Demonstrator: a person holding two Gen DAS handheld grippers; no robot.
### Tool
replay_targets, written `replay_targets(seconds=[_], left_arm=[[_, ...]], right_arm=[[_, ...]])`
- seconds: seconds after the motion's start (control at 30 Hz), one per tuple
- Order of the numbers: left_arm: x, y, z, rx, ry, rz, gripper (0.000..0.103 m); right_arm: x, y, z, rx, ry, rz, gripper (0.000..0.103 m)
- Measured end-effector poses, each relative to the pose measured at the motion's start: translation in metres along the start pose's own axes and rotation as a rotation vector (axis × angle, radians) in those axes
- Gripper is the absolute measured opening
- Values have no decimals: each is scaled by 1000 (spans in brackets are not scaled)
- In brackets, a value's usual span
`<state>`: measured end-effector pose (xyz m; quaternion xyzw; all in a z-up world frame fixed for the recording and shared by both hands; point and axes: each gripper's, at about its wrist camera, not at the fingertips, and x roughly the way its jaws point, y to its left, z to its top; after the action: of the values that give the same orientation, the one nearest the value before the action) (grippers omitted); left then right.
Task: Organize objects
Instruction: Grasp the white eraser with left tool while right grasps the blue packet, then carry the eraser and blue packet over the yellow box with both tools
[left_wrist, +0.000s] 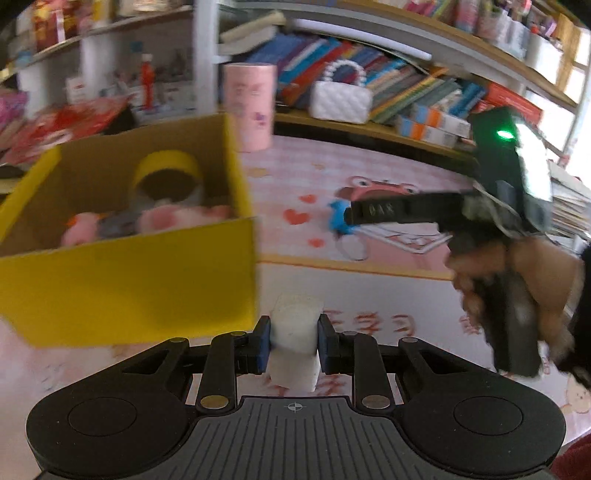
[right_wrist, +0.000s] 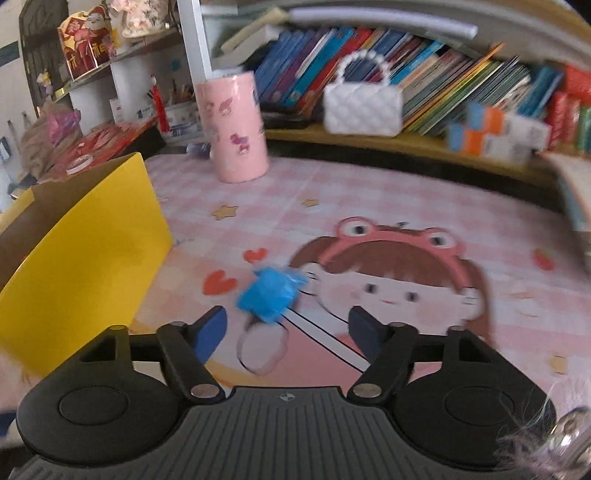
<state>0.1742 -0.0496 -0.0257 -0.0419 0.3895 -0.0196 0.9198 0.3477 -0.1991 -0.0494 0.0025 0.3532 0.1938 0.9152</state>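
Little is legible. The right gripper's black finger carries raised characters that look like "840", though blur leaves them uncertain. Pink characters printed on the mat, just right of the yellow box, are too smeared to read. Book spines are unreadable.

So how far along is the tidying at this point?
Partly done: the yellow box already holds a yellow tape roll and pink plush items. In hand: the left gripper is shut on a white block beside the box. Left: a blue toy lies on the mat ahead of the open right gripper.
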Motion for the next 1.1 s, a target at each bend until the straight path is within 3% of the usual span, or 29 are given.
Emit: replay_targets(seconds=[0.2, 0.43, 0.8, 1.1], left_arm=[[-21, 18, -11, -39, -23, 70, 23], [-40, 39, -22, -73, -48, 113, 23], [-52, 65, -26, -96, -109, 50, 23], [-71, 94, -32, -116, -172, -11, 23]], right_arm=[[47, 11, 19, 78, 54, -25, 54], [57, 16, 16, 76, 55, -73, 27], [-36, 48, -3, 56, -39, -40, 24], [-117, 96, -30, 134, -12, 45, 24]])
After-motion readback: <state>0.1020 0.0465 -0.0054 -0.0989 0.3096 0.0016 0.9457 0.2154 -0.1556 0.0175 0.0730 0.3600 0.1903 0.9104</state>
